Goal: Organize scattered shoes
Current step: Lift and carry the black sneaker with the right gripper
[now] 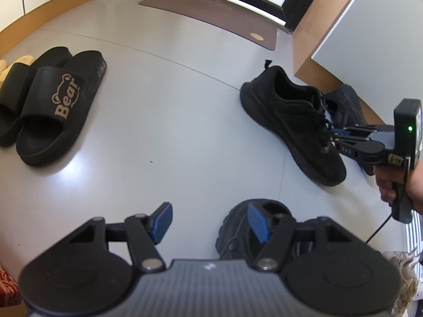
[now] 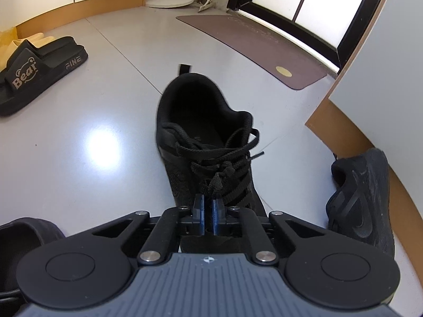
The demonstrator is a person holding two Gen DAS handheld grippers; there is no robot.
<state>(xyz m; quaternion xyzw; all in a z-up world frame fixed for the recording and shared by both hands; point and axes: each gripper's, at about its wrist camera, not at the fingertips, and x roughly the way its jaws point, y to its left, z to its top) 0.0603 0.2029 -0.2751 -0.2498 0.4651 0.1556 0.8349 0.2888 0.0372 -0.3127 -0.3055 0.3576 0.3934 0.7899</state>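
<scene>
A black lace-up sneaker (image 2: 203, 142) is shown upright on the grey floor (image 2: 87, 174), its laces (image 2: 219, 177) pinched by the fully closed right gripper (image 2: 208, 211). The left gripper (image 1: 208, 223) (jaws apart, holding nothing) is held above a second black shoe (image 1: 232, 233); black slides (image 1: 50, 111) lie well apart to the left.

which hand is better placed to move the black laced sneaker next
Right. The right gripper is shut on the black laced sneaker's laces, while the left gripper hangs open above another black shoe, holding nothing.
</scene>
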